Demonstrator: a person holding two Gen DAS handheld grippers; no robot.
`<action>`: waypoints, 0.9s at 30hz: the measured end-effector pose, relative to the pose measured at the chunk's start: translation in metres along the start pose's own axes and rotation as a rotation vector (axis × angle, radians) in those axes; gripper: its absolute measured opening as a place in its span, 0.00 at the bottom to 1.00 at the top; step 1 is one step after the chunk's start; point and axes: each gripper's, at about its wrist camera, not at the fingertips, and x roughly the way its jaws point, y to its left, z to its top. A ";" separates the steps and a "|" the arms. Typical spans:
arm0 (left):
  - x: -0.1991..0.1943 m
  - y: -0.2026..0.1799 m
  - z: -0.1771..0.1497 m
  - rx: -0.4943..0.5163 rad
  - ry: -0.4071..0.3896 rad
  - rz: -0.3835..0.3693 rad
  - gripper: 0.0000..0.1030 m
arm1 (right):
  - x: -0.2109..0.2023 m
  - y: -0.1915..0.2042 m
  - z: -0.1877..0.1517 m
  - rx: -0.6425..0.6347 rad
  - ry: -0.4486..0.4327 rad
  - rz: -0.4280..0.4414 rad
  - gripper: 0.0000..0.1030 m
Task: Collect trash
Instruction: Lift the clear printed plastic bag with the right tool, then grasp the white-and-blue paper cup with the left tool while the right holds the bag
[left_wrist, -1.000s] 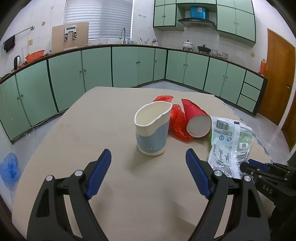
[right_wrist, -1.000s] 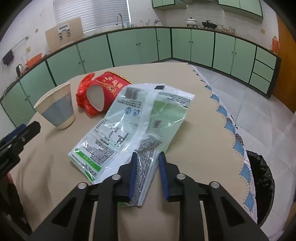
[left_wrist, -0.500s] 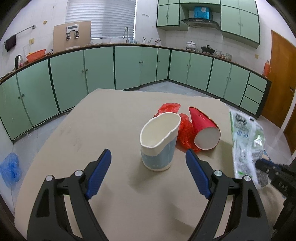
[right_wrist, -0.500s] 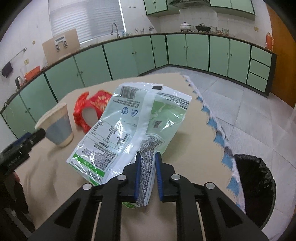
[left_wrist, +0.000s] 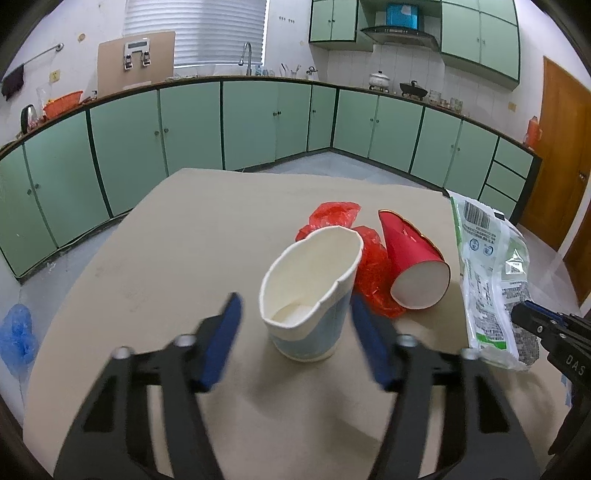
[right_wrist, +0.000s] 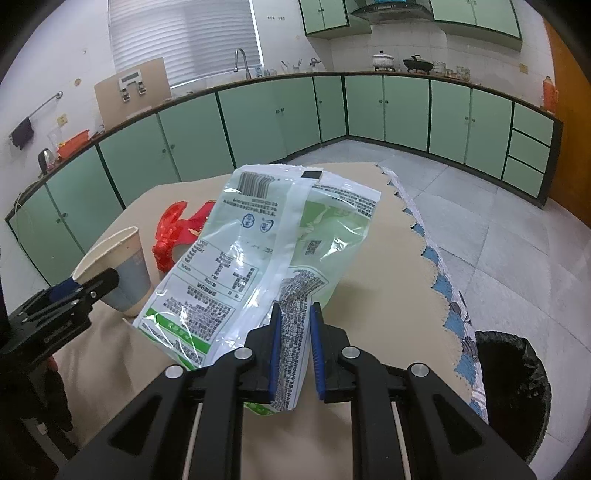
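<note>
Two claws, "DAS" on right claw (left_wrist: 532, 320)

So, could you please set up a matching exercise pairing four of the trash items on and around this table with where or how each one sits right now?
Things:
1. blue-and-white paper cup
2. red paper cup
3. green-and-white plastic wrapper
4. black-lined trash bin

States:
A. lying on its side on the table
B. on the floor beside the table
C. upright between the open fingers of the left hand-held gripper
D. lifted, pinched in the right hand-held gripper

Pairs: 1-C, 2-A, 3-D, 4-B
</note>
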 end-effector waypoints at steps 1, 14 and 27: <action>0.001 -0.001 0.000 0.002 0.003 -0.003 0.39 | 0.000 -0.001 0.000 0.001 0.000 0.001 0.14; -0.023 -0.025 -0.003 0.018 -0.055 -0.023 0.21 | -0.010 -0.009 -0.003 0.019 -0.009 -0.009 0.14; -0.043 -0.061 -0.003 0.062 -0.092 -0.074 0.21 | -0.033 -0.018 0.000 0.031 -0.044 -0.026 0.14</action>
